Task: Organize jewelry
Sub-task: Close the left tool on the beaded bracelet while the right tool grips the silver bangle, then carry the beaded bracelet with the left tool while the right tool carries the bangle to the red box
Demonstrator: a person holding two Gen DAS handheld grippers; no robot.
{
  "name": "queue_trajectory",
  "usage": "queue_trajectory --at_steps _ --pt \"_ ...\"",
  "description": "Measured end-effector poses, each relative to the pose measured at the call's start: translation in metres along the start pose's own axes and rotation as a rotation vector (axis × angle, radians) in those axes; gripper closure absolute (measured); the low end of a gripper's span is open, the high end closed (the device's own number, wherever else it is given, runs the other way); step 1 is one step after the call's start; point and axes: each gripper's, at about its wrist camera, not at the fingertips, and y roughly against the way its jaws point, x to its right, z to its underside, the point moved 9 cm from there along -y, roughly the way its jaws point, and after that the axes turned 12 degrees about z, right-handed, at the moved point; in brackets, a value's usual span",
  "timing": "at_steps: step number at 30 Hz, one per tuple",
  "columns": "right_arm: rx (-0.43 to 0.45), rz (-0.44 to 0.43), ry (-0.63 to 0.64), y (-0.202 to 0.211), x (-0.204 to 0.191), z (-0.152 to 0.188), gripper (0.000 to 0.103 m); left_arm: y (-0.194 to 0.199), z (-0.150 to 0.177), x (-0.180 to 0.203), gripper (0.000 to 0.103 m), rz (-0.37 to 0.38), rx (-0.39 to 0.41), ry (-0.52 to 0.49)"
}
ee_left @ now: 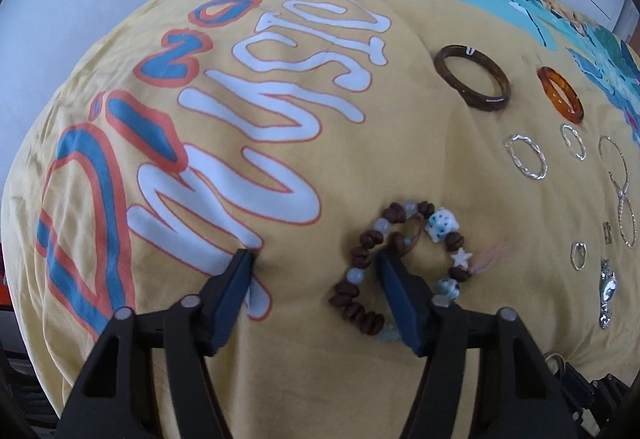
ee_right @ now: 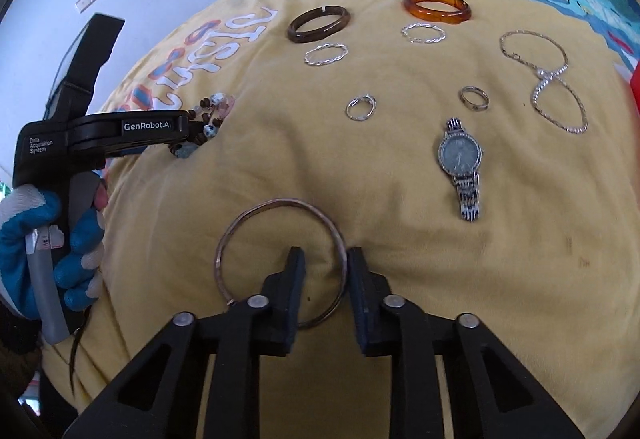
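Note:
Jewelry lies spread on a yellow printed cloth. My left gripper is open, tips down on the cloth; its right finger sits inside the loop of a brown and pale beaded bracelet, whose left strand lies between the fingers. It also shows in the right wrist view. My right gripper is open, straddling the right rim of a thin metal bangle that lies flat on the cloth.
Beyond lie a dark brown bangle, an amber bangle, two twisted silver bracelets, two small rings, a chain bracelet and a silver watch. A white wall and wardrobe stand behind.

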Motion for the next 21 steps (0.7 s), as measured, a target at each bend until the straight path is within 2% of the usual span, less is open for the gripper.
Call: queue_trajectory --at_steps 1,2,4,6,13,21 --pt "0.002 0.004 0.004 0.0 0.0 0.0 0.094 0.001 -0.001 0.003 0.058 -0.008 0.007 -0.021" --pt "0.004 0.009 0.01 0.0 0.001 -0.001 0.096 0.002 -0.001 0.007 0.063 -0.016 0.012 -0.041" --pt "0.01 0.016 0.013 0.002 0.002 -0.001 0.098 0.006 -0.001 0.011 0.083 -0.032 0.018 -0.075" --pt "0.026 0.027 0.012 0.007 0.001 -0.002 0.098 0.011 -0.002 0.013 0.092 -0.041 0.026 -0.087" --pt "0.097 0.053 0.032 0.042 -0.002 -0.003 0.099 0.042 -0.005 0.013 0.096 -0.025 0.075 -0.09" --pt "0.168 0.091 0.037 0.09 -0.007 -0.003 0.099 0.095 -0.002 0.023 0.096 -0.003 0.143 -0.115"
